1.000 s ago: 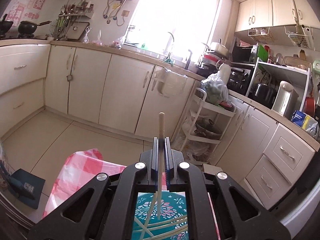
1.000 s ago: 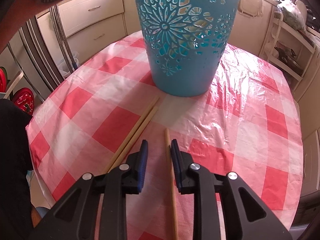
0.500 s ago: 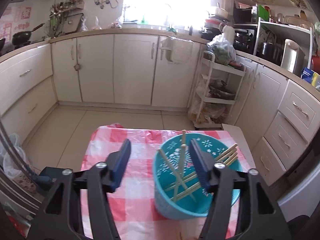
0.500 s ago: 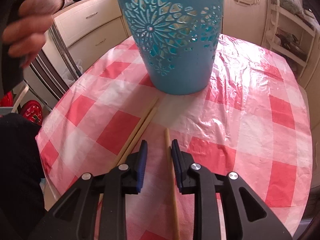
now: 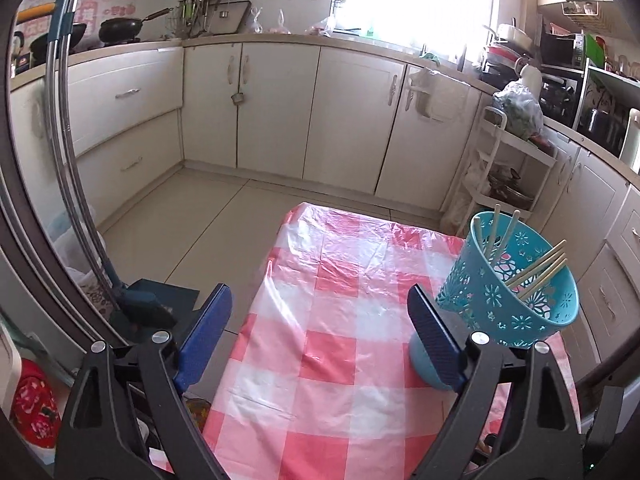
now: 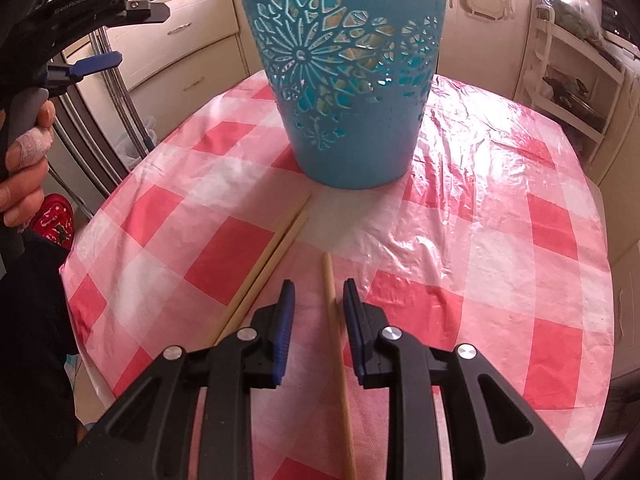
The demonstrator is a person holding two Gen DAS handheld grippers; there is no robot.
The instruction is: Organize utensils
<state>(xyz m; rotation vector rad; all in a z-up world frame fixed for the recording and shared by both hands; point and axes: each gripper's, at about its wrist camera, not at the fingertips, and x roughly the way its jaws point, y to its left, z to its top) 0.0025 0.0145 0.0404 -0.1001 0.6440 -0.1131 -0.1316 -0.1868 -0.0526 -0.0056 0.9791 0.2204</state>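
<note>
The wooden chopsticks are what we are putting away, and some already stand in the big blue plastic basket with flower holes (image 6: 344,80), which sits on the table with the pink and white checked cloth (image 6: 500,240). We see their tips poke over the basket's rim in the left view (image 5: 538,270).

Three more lie flat on the cloth in front of the basket. Two lie side by side (image 6: 268,264), slanting off to the left. One single pale chopstick (image 6: 334,320) lies alone. It runs straight away from us, and its far tip points toward the basket.

Our right gripper (image 6: 319,292) is the near one. Its blue fingers (image 6: 285,320) stand a little apart, one on each side of the single chopstick. They are not pinching it yet, as far as we can tell. So we think the next move is to squeeze and lift.

Our left gripper (image 5: 320,312) holds nothing, and its fingers (image 5: 210,330) are opening wide.

A second ago the left fingers were shut on a chopstick over the basket. Now that chopstick is gone from them and the basket is off to the right. The right gripper has stayed in its place.
</note>
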